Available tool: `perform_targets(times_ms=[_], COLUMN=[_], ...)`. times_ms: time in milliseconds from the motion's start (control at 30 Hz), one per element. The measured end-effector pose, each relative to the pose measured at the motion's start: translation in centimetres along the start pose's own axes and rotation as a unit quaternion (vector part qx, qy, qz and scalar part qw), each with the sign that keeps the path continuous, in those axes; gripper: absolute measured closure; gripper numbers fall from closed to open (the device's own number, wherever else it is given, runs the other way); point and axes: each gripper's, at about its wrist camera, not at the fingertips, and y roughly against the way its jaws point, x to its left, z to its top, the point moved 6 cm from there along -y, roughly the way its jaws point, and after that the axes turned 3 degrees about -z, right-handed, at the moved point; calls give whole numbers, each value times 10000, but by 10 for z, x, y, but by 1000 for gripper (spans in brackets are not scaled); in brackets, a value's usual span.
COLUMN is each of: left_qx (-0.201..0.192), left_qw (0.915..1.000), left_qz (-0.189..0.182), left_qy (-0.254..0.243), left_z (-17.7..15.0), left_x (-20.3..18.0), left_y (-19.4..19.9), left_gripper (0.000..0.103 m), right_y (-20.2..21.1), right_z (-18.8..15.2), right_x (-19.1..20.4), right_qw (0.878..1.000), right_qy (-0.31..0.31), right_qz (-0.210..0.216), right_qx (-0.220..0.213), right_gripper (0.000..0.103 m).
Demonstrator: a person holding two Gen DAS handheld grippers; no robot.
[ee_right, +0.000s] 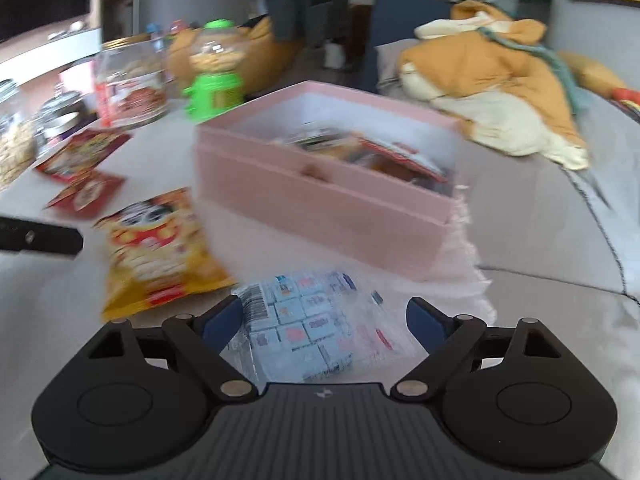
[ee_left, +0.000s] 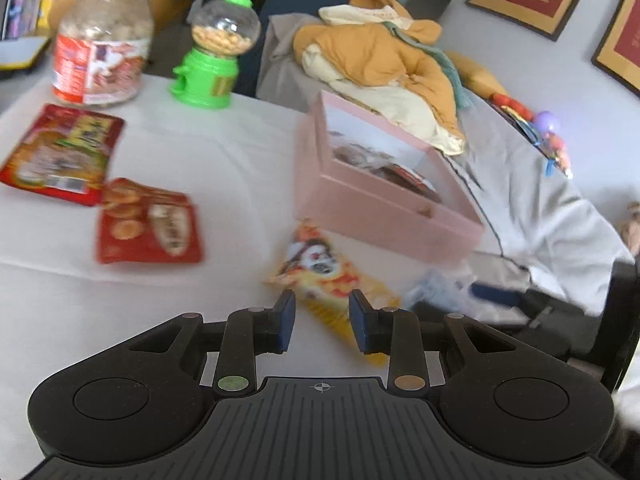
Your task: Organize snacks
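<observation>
Left claw tilting downward, jaws narrowly apart, yellow crinkly snack bag just ahead, ungripped. Right claw tilting downward, jaws gaping over clear packet of pale-blue squares.

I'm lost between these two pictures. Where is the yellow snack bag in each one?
Left wrist view: the yellow snack bag lies low in the middle, just ahead of the left gripper, below the near corner of the pink box.
Right wrist view: the same bag lies left of centre, left of the pink box.
Shared landmark: the green candy dispenser at the table's far side.
</observation>
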Motion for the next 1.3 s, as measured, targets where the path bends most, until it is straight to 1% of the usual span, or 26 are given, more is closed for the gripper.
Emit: perform_targets(times_ms=[67, 100, 167, 233, 267, 300, 333, 367, 467, 567, 633, 667, 733, 767, 833, 867, 900, 967, 1000, 1067, 1133, 1167, 1200, 1267, 1300], left_qx=[36, 57, 143, 86, -1, -62, -100, -113, -118, -154, -131, -116, -111, -115, -120, -121, -127, -194, -224, -209, -52, 44, 139, 332, 428], left_qw=[9997, 9992, 9970, 9913, 9876, 9844, 9828, 9832, 9883, 9879, 9875, 9871, 9864, 9863, 9859, 9857, 9854, 9835, 9817, 9756, 9667, 9614, 9550, 9437, 9386], left_qz=[194, 308, 530, 880, 1093, 1297, 1421, 1443, 1264, 1255, 1255, 1276, 1313, 1316, 1312, 1297, 1278, 1217, 1177, 1084, 965, 934, 946, 998, 1067], left_qy=[-153, -265, -548, -975, -1124, -1183, -1174, -1109, -848, -898, -941, -955, -984, -993, -1031, -1071, -1119, -1323, -1480, -1898, -2368, -2587, -2806, -3135, -3253], left_z=[2, 3, 4, 7, 10, 12, 14, 15, 18, 19, 19, 18, 18, 18, 18, 17, 17, 16, 15, 12, 7, 3, -1, -10, -14], left_x=[-8, -11, -13, -11, -9, -5, -2, 1, 6, 3, 1, 1, 1, 1, 1, 0, -1, -6, -11, -21, -35, -41, -46, -53, -53], left_y=[-12, -18, -28, -29, -27, -24, -21, -18, -12, -10, -10, -10, -10, -9, -9, -9, -8, -5, -4, -6, -14, -19, -25, -35, -41], left_gripper=[67, 63, 61, 50, 48, 48, 53, 53, 53, 53, 53, 53, 53, 53, 53, 53, 53, 53, 53, 53, 53, 52, 52, 52, 50], right_y=[-6, -7, -4, -5, -4, -3, -4, -5, -6, -11, -14, -17, -22, -22, -11, -6, -1, 9, 13, 20, 20, 19, 16, 11, 9], right_z=[-2, -3, -4, -6, -6, -7, -6, -7, -6, 2, 11, 16, 20, 19, 14, 11, 8, 4, 2, -2, -6, -8, -7, -6, -6], right_x=[-3, -4, -6, -8, -9, -9, -8, -7, -5, 4, 11, 16, 30, 41, 58, 62, 64, 59, 53, 35, 17, 9, 2, -9, -12], right_qw=[9998, 9996, 9995, 9992, 9991, 9990, 9990, 9989, 9991, 9998, 9999, 9999, 9993, 9983, 9954, 9939, 9929, 9933, 9942, 9968, 9986, 9991, 9995, 9997, 9994], right_qy=[-182, -230, -262, -305, -330, -345, -360, -369, -345, -165, -106, -95, -70, 82, 483, 585, 625, 596, 561, 470, 367, 301, 173, -119, -237], right_qz=[113, 129, 194, 239, 255, 264, 270, 275, 234, 48, -15, 22, 311, 523, 809, 927, 1011, 989, 919, 594, 245, 137, 75, 166, 223], right_qx=[49, 37, 20, 68, 65, 64, 64, 62, 78, 115, 46, 51, 208, 256, 142, 118, 89, -6, -73, -249, -305, -283, -254, -155, -123], right_gripper=[14, 13, 13, 12, 12, 12, 12, 12, 10, 9, 10, 10, 10, 10, 10, 10, 10, 10, 10, 10, 10, 10, 10, 10, 10])
